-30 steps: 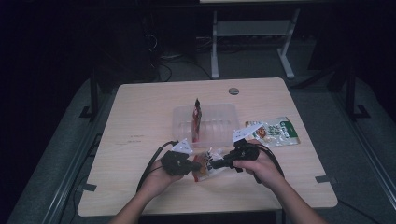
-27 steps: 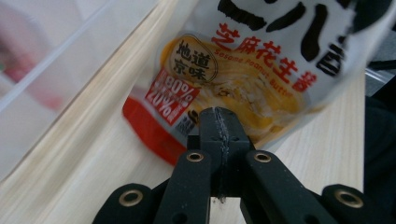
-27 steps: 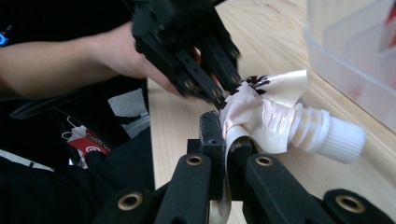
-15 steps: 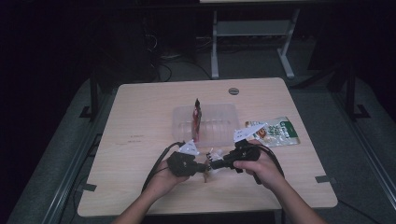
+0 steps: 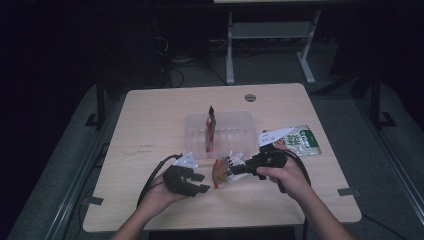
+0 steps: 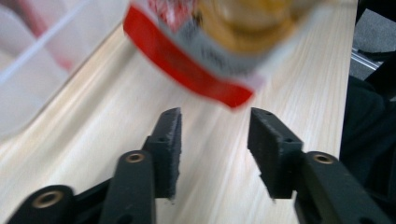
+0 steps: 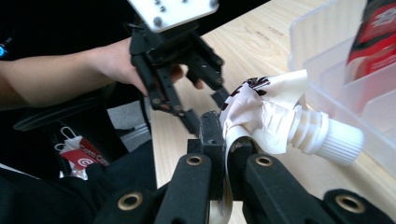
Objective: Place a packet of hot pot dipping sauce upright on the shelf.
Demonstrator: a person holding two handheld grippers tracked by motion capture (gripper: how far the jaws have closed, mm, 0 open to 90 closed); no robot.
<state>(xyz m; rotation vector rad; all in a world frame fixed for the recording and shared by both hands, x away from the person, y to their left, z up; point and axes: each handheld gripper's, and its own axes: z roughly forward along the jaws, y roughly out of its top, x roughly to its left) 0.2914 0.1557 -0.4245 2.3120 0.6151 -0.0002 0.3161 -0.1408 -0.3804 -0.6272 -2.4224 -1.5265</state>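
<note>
While pinched at its top edge beside the white cap, pouch hangs off the table, near the front edge, just left of centre.
Right gripper: jaws closed hard on the pouch's crumpled top fold; cap sticks out to one side of the jaws.
Left gripper: jaws just been opening, now standing about half apart, nothing between them; pads clear of the pouch, whose red-banded lower end hangs just ahead of them.
Gap: left gripper close beside pouch, not touching.
Bin: clear, mid-table, just behind the pouch; red packet upright inside.
Green packet: flat near the right edge.
</note>
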